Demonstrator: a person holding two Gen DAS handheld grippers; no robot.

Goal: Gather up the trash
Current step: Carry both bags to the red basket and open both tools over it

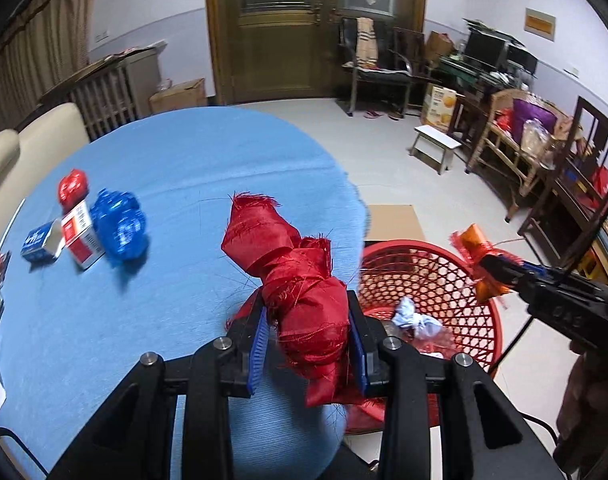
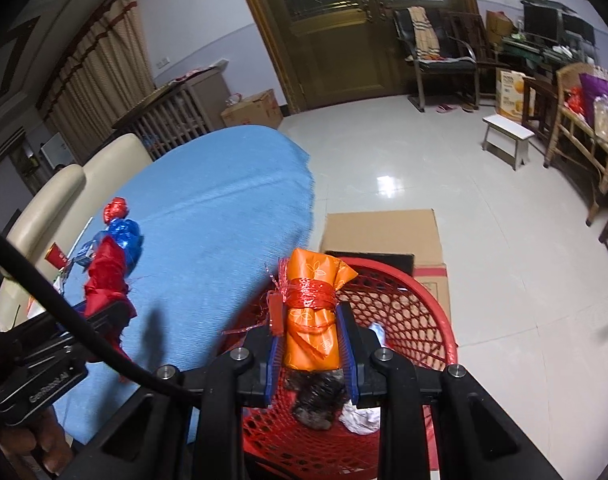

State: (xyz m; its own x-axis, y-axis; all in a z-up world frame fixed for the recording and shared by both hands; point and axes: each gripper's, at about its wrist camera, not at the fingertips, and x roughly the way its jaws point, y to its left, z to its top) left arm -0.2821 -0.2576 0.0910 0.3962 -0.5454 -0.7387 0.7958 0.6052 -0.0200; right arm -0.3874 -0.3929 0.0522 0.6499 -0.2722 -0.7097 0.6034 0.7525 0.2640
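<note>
The left gripper (image 1: 309,340) pinches a light, soft frayed red woven ribbon bundle (image 1: 300,280) mid-body; the right gripper (image 2: 310,354) clamps a crushable orange string-tied wrapper (image 2: 312,312).

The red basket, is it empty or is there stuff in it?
Not empty. Through the red basket mesh, a crumpled white paper and a dark lump lie at the bottom.
</note>
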